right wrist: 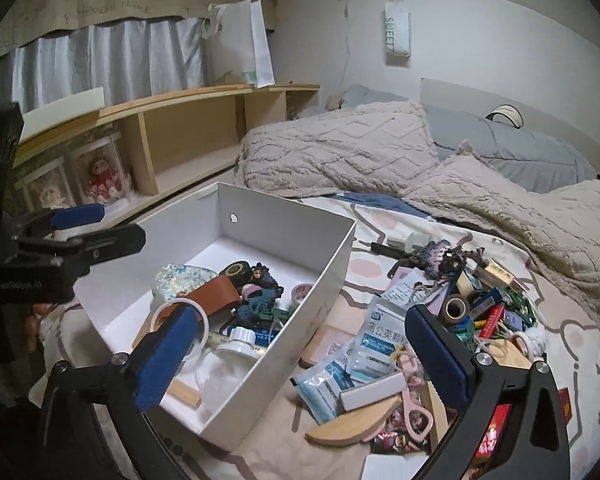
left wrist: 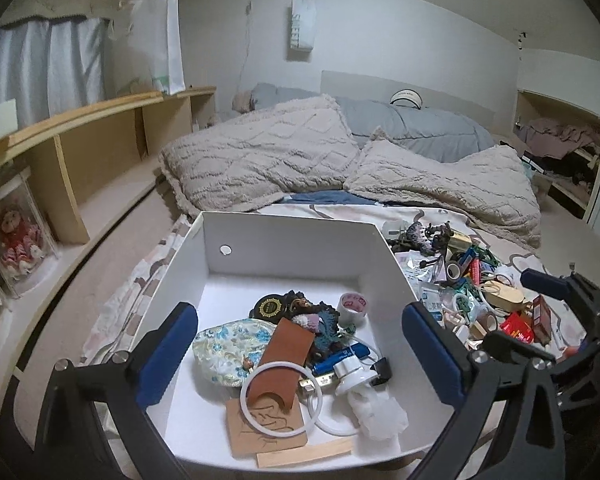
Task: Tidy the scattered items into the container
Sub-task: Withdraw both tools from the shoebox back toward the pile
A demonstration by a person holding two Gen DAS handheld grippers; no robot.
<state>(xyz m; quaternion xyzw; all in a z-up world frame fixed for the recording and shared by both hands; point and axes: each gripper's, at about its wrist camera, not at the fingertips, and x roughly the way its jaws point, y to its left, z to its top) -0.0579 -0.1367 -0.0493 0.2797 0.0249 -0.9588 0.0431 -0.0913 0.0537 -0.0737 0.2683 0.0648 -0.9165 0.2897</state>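
A white box (left wrist: 288,240) stands on the bed and holds a floral pouch (left wrist: 228,344), a brown leather piece (left wrist: 284,352), a white ring (left wrist: 276,400), a tape roll (left wrist: 354,306) and a white bulb (left wrist: 356,376). My left gripper (left wrist: 300,356) is open and empty above the box. The box also shows in the right wrist view (right wrist: 320,264). My right gripper (right wrist: 300,356) is open and empty, over the box's right wall and a pile of scattered items (right wrist: 460,312): blue sachets (right wrist: 376,332), a tape roll (right wrist: 456,308), a white block (right wrist: 374,394), a wooden piece (right wrist: 352,428).
Beige fluffy blankets (left wrist: 268,156) and a grey duvet (left wrist: 432,128) lie behind the box. A wooden shelf (left wrist: 84,144) with dolls in clear cases (left wrist: 18,236) runs along the left. The right gripper shows at the right of the left wrist view (left wrist: 548,292).
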